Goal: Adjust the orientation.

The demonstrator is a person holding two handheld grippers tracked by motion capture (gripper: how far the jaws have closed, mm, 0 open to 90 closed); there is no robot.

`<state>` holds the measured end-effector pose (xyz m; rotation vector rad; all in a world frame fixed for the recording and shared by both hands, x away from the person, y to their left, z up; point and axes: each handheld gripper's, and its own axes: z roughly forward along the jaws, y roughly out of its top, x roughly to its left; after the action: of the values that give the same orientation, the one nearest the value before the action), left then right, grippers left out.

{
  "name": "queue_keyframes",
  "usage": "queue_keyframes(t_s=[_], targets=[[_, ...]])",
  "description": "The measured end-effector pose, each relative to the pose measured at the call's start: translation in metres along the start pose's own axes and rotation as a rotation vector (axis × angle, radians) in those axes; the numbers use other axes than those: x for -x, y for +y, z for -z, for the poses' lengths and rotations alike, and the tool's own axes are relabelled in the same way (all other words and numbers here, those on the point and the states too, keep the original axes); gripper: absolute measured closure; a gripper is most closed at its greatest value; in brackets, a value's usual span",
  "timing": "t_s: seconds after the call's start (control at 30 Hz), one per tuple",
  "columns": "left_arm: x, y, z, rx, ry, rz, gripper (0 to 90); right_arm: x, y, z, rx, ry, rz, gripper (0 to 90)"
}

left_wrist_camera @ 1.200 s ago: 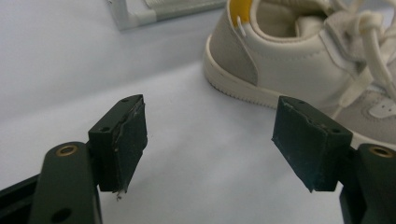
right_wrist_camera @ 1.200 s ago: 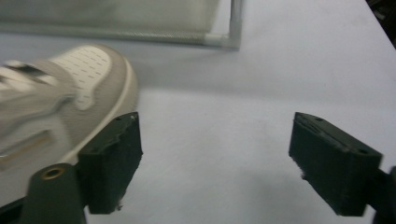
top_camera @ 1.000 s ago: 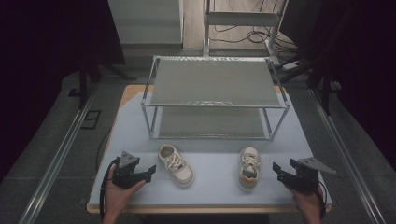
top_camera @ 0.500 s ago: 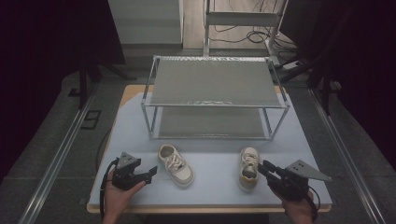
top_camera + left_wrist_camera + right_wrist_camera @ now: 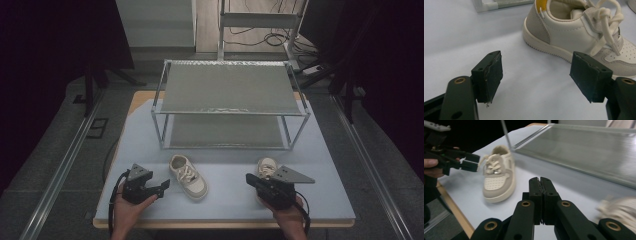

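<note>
Looking down from the high view, a pale blue table (image 5: 225,200) carries a two-tier wire shelf rack (image 5: 230,102) at the back and two small cream sneakers in front of it. The left shoe (image 5: 188,176) lies near the table's front edge, just beside the left gripper (image 5: 162,187), which a hand holds low at the front left with its claw spread. The right shoe (image 5: 266,168) sits near the right gripper (image 5: 251,180), which partly covers it from above. In the left gripper view, the two black jaws stand wide apart over bare table, and the left shoe (image 5: 579,32) lies just ahead of them, its heel toward the camera, its white laces knotted, its side close to the right-hand jaw but apart from it. In the right gripper view, the right gripper (image 5: 540,185) has its jaws pressed together, pinching nothing. Beyond them the left shoe (image 5: 499,180) rests on the table, the left gripper (image 5: 471,162) just beside its laces, and a blurred right shoe (image 5: 619,211) shows at the lower right.
</note>
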<state>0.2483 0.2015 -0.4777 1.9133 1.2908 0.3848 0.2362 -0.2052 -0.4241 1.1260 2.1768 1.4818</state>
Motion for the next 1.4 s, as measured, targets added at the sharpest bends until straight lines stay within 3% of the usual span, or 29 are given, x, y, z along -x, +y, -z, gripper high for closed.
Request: queue_keyframes(t_s=[0.2,0.33,0.4,0.53,0.8,1.03,1.27,1.4], targets=[[0.0,0.0,-0.001,-0.004,-0.003,0.002,25.9,-0.017,-0.001,-0.024,-0.034,0.047,0.02,88.5],[-0.001,-0.001,0.0,-0.002,-0.004,0.007,25.9,-0.038,-0.003,-0.046,-0.073,0.09,0.055,88.7],[-0.002,-0.001,0.0,-0.001,-0.004,0.009,25.9,-0.04,-0.004,-0.049,-0.077,0.097,0.057,88.8],[-0.004,-0.001,0.002,0.002,-0.006,0.017,25.9,-0.058,-0.008,-0.073,-0.113,0.13,0.07,89.2],[-0.006,-0.001,0.002,0.003,-0.011,0.023,25.9,-0.079,-0.016,-0.1,-0.161,0.162,0.089,89.5],[-0.006,-0.002,0.002,0.003,-0.008,0.028,25.9,-0.095,-0.019,-0.115,-0.175,0.194,0.107,89.5],[-0.007,-0.002,0.001,0.001,-0.013,0.027,25.9,-0.099,-0.026,-0.133,-0.21,0.195,0.107,89.6],[-0.008,-0.003,0.003,0.003,-0.011,0.035,25.9,-0.099,-0.027,-0.135,-0.211,0.197,0.105,89.6]])
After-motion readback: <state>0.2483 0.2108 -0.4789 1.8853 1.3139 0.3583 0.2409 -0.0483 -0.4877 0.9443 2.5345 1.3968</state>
